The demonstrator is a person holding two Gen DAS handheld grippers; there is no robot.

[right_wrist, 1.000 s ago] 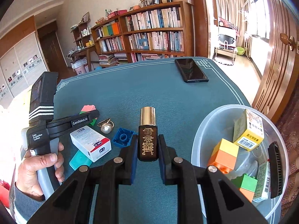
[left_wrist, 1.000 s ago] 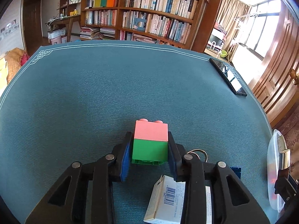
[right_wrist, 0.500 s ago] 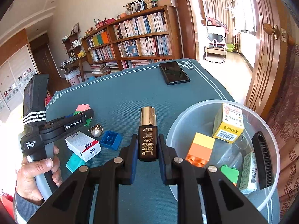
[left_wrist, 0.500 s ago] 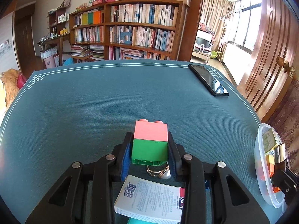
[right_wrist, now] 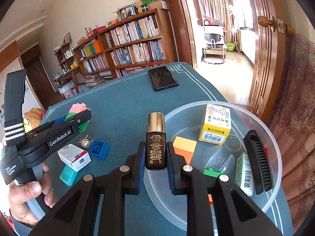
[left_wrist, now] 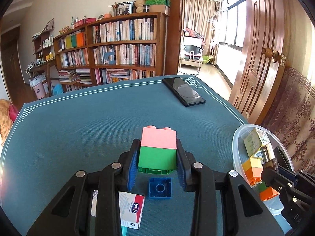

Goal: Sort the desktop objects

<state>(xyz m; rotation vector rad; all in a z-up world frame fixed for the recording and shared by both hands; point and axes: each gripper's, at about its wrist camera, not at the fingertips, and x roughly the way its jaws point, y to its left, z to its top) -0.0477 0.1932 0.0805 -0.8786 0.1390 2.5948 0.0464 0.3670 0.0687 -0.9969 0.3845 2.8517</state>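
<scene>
My left gripper [left_wrist: 157,161] is shut on a pink-and-green block stack [left_wrist: 158,147], held clear above the table. The right wrist view shows the same stack [right_wrist: 77,111] at the left gripper's tip. My right gripper [right_wrist: 155,157] is shut on a dark bottle with a gold cap [right_wrist: 155,139], held at the near left rim of the clear plastic bowl [right_wrist: 196,106]. The bowl [left_wrist: 236,137] holds a yellow box [right_wrist: 215,126], a yellow-orange block [right_wrist: 185,147], a green block [right_wrist: 211,172], a black comb [right_wrist: 258,161] and a small carton [right_wrist: 244,171].
On the teal tablecloth lie a blue brick [right_wrist: 98,149], a white-and-red box [right_wrist: 74,157], a teal case [right_wrist: 68,175], a pearl ring [right_wrist: 85,142] and a black phone [right_wrist: 162,77] at the far edge. A hand [right_wrist: 29,194] grips the left handle. A wooden door [left_wrist: 261,49] stands right.
The left gripper has risen and swung right with the block stack, bringing the blue brick under it and the bowl closer. The right gripper has carried the bottle right, to the bowl's rim.
</scene>
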